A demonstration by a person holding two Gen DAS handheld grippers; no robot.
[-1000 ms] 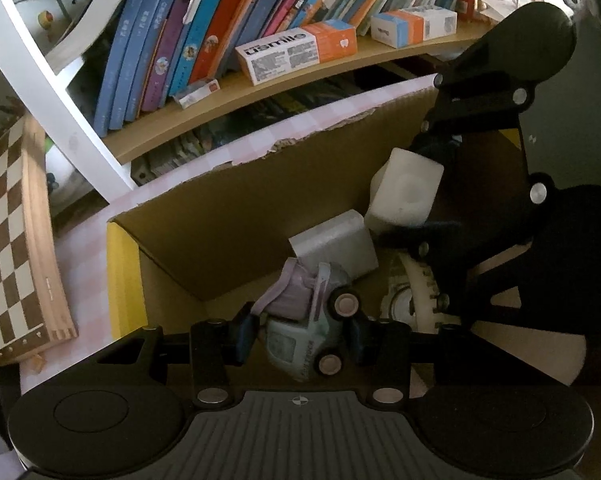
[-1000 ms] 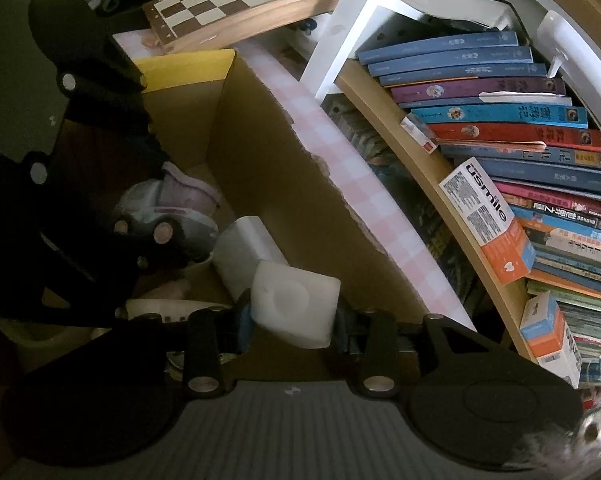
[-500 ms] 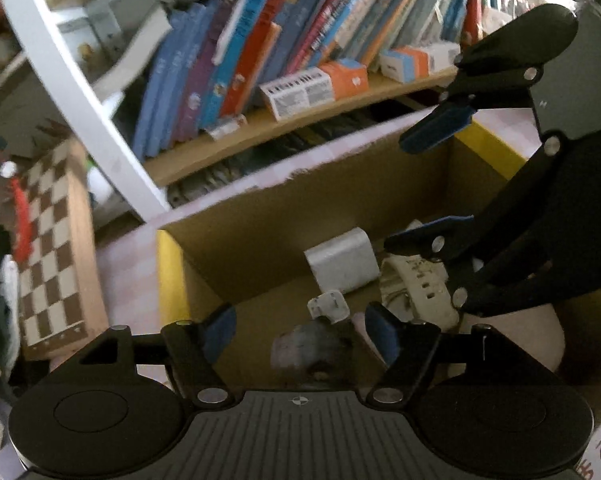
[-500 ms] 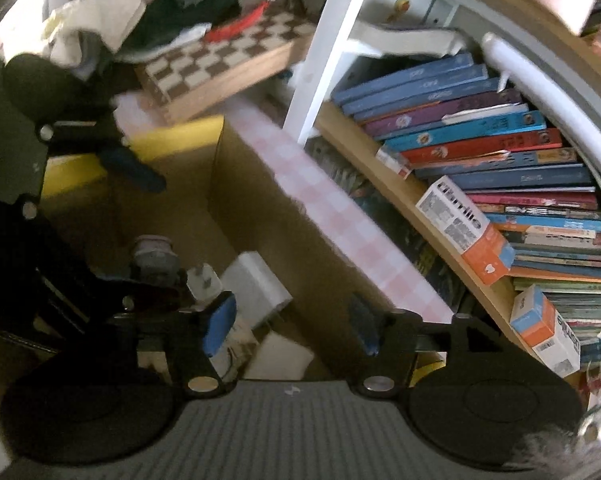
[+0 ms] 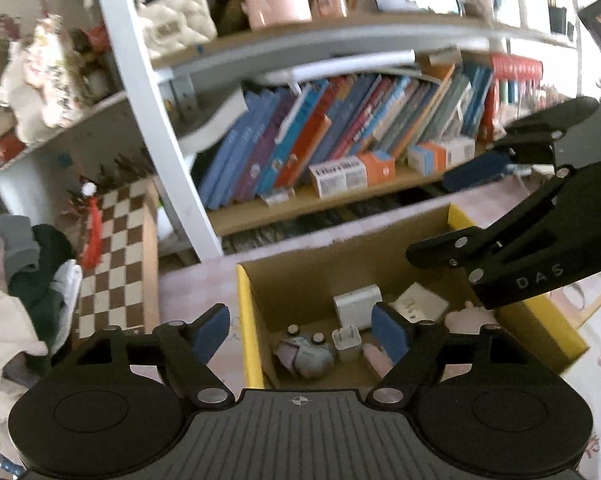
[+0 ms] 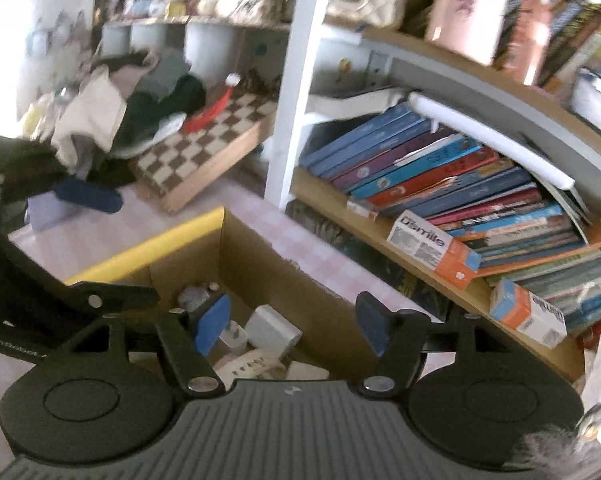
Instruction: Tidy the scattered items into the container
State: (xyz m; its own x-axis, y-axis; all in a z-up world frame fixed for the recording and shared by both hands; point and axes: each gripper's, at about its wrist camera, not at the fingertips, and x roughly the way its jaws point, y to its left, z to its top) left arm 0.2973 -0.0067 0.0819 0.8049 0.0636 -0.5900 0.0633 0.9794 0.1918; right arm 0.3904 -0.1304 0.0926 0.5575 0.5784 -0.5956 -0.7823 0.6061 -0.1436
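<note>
I hover both grippers above the cardboard box (image 5: 400,256); the toy car (image 5: 305,354) lies inside, below my left gripper (image 5: 300,330), the right gripper (image 6: 290,322) alongside, both sets of fingers empty and opening wide.

One cardboard box (image 5: 452,232), one toy car (image 5: 304,354), one chessboard (image 5: 116,256), two orange-and-white cartons (image 6: 432,250)

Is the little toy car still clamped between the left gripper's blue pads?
No, the toy car lies on the cardboard box floor, and the left gripper is empty, its jaws opening.
</note>
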